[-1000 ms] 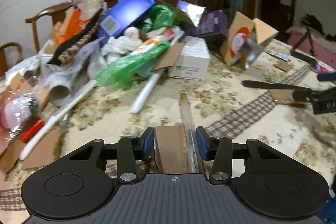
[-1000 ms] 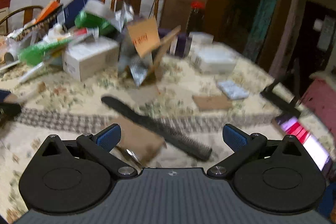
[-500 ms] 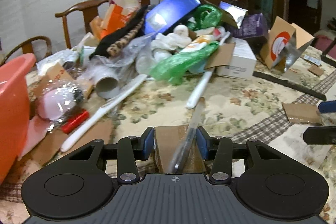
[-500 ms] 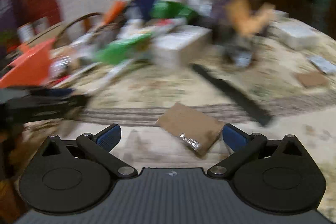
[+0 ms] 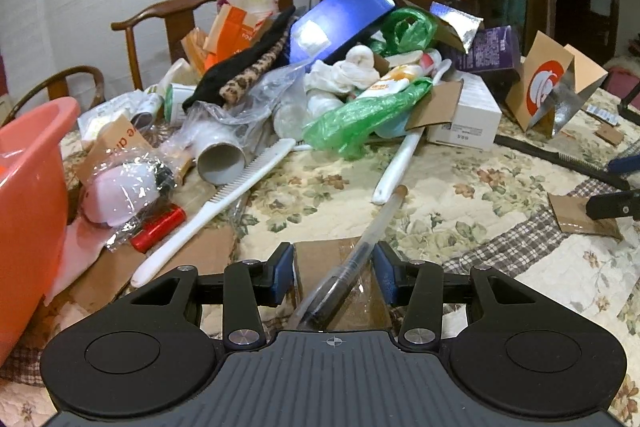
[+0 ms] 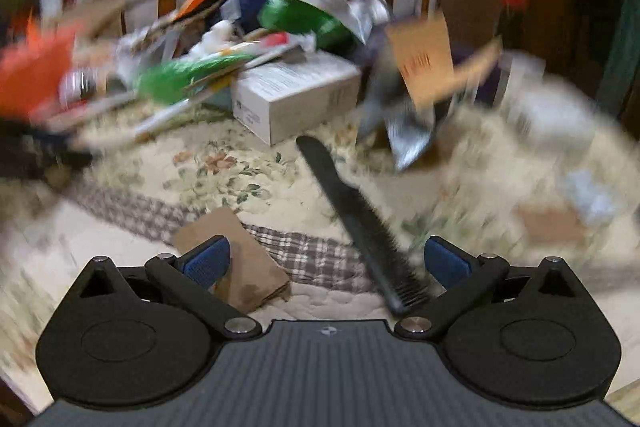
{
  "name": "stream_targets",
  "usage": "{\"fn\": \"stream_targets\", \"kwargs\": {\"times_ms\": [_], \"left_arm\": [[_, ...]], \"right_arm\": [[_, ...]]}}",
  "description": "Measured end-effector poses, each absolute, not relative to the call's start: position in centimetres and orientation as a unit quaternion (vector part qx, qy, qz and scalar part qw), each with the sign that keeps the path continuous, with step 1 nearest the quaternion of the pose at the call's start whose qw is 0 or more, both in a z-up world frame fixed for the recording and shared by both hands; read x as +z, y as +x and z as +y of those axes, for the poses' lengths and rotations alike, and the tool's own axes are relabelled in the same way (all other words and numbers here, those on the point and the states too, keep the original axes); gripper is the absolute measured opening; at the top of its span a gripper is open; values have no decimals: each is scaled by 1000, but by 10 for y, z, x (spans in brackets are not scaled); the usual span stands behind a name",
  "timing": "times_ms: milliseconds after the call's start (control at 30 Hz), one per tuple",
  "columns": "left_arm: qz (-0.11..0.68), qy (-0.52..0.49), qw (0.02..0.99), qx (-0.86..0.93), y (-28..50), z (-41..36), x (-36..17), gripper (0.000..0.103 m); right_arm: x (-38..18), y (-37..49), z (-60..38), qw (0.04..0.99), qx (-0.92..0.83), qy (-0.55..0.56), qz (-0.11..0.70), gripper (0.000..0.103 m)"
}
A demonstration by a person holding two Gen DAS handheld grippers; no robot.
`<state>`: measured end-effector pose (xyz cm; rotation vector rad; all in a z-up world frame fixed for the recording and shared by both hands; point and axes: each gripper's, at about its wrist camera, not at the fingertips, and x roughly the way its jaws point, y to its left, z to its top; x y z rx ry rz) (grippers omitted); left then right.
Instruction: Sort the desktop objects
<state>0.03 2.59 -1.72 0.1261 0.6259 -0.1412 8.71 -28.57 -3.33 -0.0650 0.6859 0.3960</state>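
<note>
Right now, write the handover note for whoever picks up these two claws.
Left claw: shut on a cardboard piece with a clear pen lying across it, tilted and sticking out forward.
Right claw: open, empty, above the black comb and a brown cardboard scrap; this view is blurred.
Orange basin sits at the left table edge.
Done: one piece picked up.
Left: drop it off, then work through the pile, white comb and black comb.

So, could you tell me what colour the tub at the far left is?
Orange-red tub, clearest in the left wrist view.
</note>
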Motion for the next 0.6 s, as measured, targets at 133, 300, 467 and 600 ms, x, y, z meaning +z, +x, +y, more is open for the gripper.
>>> {"fn": "stream_targets", "kwargs": {"times_ms": [133,300,467,600], "left_arm": [[309,62,947,-66,4,24,-17,46],[309,66,947,-63,4,21,-17,46],[307,76,947,-64,1,19,-17,46],[310,78,945,-74,2,16,-19,47]], "right_arm": [[-34,75,-275,915,236,8,329,103],[-33,43,-211,900,287,-64,323,103],[-26,29,-175,931,180,-165,273,103],[-27,46,-181,925,169,-104,324,103]]}}
